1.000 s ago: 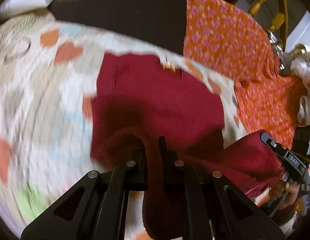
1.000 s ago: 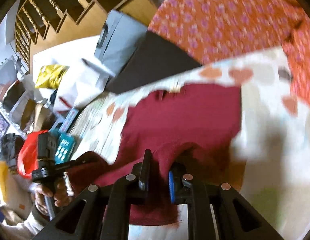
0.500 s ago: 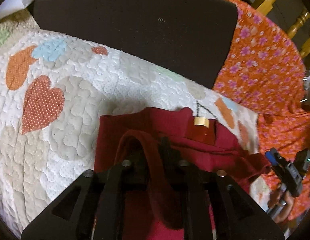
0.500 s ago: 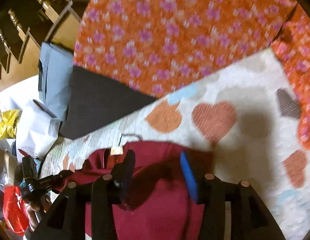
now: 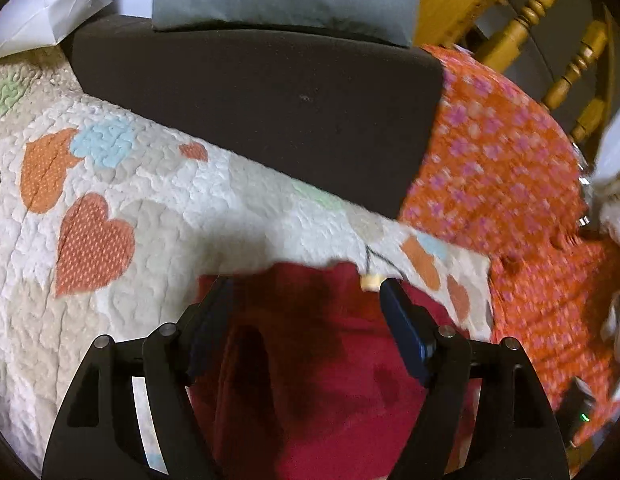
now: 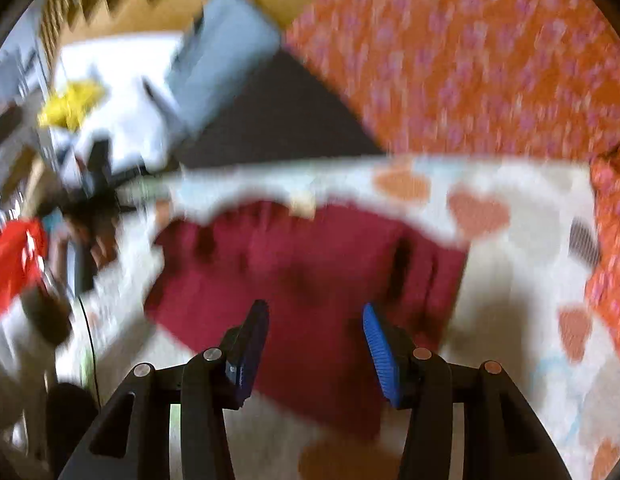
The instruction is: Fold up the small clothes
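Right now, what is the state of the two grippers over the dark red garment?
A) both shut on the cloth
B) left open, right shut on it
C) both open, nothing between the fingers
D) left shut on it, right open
C: the left gripper and right gripper each show spread jaws, with the dark red garment lying flat on the heart-print quilt beneath them.

both views are warm and fairly dim, ringed by dark fisheye corners with bent edges. the left wrist view is mostly sharp on the quilt [image 5: 157, 208], softening with motion blur toward the orange cloth [image 5: 510, 184]. the right wrist view is smeared throughout; a soft shadow falls on the quilt [image 6: 502, 320] beside the red garment [image 6: 310, 272].
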Available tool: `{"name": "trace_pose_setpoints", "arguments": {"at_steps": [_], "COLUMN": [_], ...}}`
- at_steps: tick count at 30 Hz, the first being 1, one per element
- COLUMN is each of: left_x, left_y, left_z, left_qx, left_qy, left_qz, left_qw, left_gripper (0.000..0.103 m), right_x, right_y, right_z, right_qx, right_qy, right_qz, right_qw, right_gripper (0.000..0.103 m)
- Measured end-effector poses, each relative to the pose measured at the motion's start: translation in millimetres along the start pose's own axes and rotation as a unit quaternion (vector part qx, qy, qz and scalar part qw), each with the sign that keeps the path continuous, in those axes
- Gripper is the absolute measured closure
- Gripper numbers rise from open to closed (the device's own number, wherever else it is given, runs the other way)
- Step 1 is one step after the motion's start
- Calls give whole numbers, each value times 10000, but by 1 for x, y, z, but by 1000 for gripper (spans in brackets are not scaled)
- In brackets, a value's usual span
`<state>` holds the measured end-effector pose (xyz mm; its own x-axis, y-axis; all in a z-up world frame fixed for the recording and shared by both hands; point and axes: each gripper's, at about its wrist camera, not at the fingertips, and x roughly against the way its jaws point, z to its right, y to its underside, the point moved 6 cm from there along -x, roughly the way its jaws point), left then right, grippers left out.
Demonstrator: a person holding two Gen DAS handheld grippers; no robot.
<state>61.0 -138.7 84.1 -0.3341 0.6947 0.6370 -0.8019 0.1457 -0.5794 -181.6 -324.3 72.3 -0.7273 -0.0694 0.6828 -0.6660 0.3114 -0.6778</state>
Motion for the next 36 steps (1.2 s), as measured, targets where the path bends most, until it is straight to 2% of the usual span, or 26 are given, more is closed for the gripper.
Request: {"name": "trace_pose_setpoints", "arguments": {"at_steps": [3,4,6,7,9,11,14,15,17,18,22,26,28,30,32,34,36], "left_x": [18,23,29,29,20,2,-27,-37,-56,-62,-67,-71,-65,-50,-36,-29,-27], "left_y": [21,31,52,60,78,86,71,63,36,23,5,23,39,51,58,67,76], "left_z": [0,0,-1,-2,0,5,17,20,18,13,-16,-50,-60,-66,-67,-68,-68], "left_qx": [-402,-570,-809,-858,-986,-1260,-1461,-1445,-1333,-1143,-264,159,325,526,528,468,476], "left_qy": [-62,-130,-153,-127,-50,-147,-285,-282,-597,-726,-775,-1137,-1083,-952,-993,-1095,-1040], "left_qz": [0,-21,-146,-228,-511,-696,-607,-613,-424,-305,-196,-400,-476,-456,-369,-358,-396], "left_qw": [9992,9983,9965,9960,9938,9895,9870,9872,9884,9903,9965,9926,9924,9930,9930,9922,9926], "left_gripper": [28,28,28,28,28,28,28,28,28,28,28,28,28,28,28,25,25], "right_x": [-29,-37,-69,-80,-92,-96,-109,-115,-120,-116,-78,-74,-97,-100,-93,-75,-56], "right_y": [10,8,-3,-10,-31,-61,-96,-104,-114,-116,-99,-62,-44,-41,-43,-40,-32], "right_z": [-1,-1,-7,-8,-2,8,30,38,53,60,75,70,77,74,68,66,78], "right_qx": [165,197,185,162,73,-207,-627,-773,-1029,-1128,-1245,-717,-626,-357,-255,-437,-828], "right_qy": [-45,-75,-502,-406,-271,-254,-21,83,212,293,380,937,1231,1462,1420,1131,1031], "right_qz": [-349,-367,-698,-708,-486,-8,392,376,376,438,570,339,-14,167,82,202,335], "right_qw": [9992,9991,9961,9965,9984,9995,9973,9963,9938,9922,9899,9924,9904,9885,9895,9924,9907], "right_gripper": [57,57,57,57,57,57,57,57,57,57,57,54,53,51,51,50,42]}}
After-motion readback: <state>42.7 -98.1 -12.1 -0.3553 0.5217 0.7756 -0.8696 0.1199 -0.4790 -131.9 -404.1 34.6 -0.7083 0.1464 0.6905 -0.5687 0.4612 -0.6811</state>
